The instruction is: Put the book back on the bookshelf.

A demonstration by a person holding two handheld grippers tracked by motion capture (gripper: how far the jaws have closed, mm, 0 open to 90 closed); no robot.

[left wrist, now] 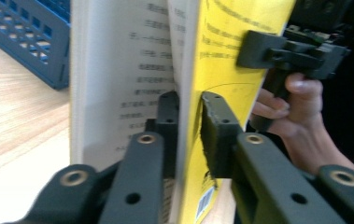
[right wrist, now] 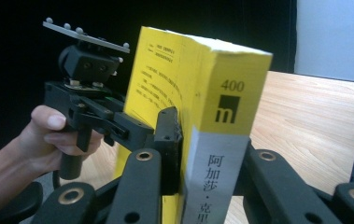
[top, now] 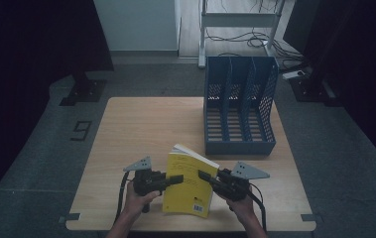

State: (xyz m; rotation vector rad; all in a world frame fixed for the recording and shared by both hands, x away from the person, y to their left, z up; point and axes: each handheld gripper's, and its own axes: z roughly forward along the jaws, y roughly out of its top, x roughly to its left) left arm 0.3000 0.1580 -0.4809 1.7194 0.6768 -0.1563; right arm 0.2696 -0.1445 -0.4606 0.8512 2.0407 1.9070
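While right fingers [right wrist: 167, 135] clamp book [top: 190, 191] spine, left fingers [left wrist: 216, 135] straddle cover [left wrist: 226, 46], grip unclear; we risk cover tearing or book toppling toward 6 o'clock.

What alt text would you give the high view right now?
A yellow book stands upright near the wooden table's front edge, the left gripper and right gripper on either side of it. A blue file rack sits behind, right.
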